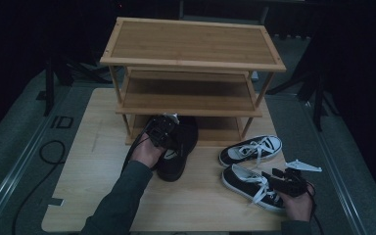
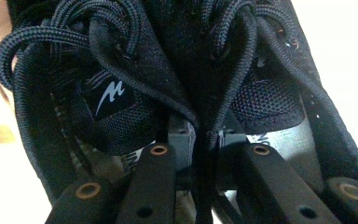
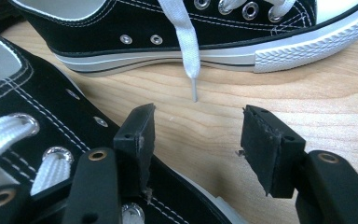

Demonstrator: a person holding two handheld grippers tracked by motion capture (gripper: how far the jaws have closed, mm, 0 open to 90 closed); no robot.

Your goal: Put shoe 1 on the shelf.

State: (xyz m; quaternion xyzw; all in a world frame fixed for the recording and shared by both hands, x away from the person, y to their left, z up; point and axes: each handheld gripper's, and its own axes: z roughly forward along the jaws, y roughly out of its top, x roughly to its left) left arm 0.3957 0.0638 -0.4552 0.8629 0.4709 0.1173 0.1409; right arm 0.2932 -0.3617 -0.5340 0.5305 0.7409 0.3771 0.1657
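The left hand-held gripper [image 1: 162, 131] is seen pushed down into a pair of black shoes [image 1: 178, 147]; in the left gripper view its jaws are set close together, one inside each shoe, with the adjoining inner walls of the black shoes [image 2: 200, 88] clamped between them. The pair is placed at the 12 o'clock edge of the left hand [image 1: 146, 152], toes under the lowest tier of the wooden shoe rack [image 1: 191, 63], which is stood at 12 o'clock on the desk [image 1: 98, 161]. The right hand-held gripper [image 1: 279, 177] is held at about 4 o'clock from the black shoes, its jaws kept apart with nothing between them, just over the near black-and-white sneaker [image 1: 249, 185]. A second sneaker [image 1: 250, 149] is laid at 12 o'clock of the first, close beside it
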